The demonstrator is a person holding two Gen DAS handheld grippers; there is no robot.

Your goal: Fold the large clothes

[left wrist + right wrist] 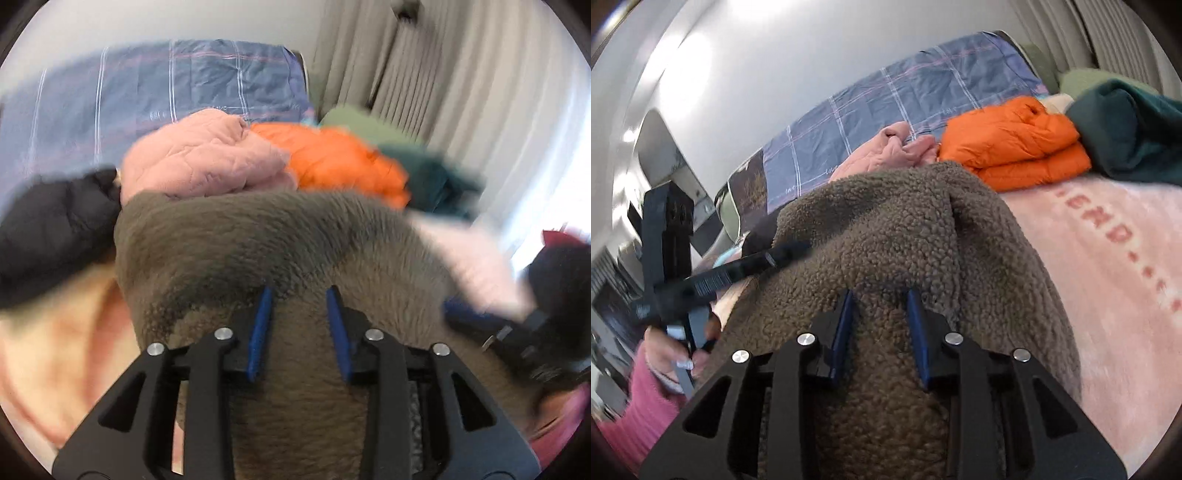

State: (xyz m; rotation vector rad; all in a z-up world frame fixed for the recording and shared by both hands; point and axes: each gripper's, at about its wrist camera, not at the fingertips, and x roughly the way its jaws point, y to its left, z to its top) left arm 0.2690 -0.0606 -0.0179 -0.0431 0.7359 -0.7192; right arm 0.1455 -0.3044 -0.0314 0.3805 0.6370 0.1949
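While it lies bunched on the pink blanket [1108, 266], the brown fleece garment [886, 229], nubbly and thick, fills the lower middle of both wrist views. The right gripper [879, 295] points toward twelve o'clock, its blue-padded fingers [918, 325] parted with fleece between them; whether they pinch it I cannot tell. The left gripper [300, 291] points the same way, pads spread over the pile, its grip equally unclear. At nine o'clock in the right view a hand [670, 354] in a pink sleeve holds the black left tool. Beyond, at one o'clock, sit a puffy orange jacket [1015, 136], a quilted pink garment [207, 155] and a dark green one [1134, 129].
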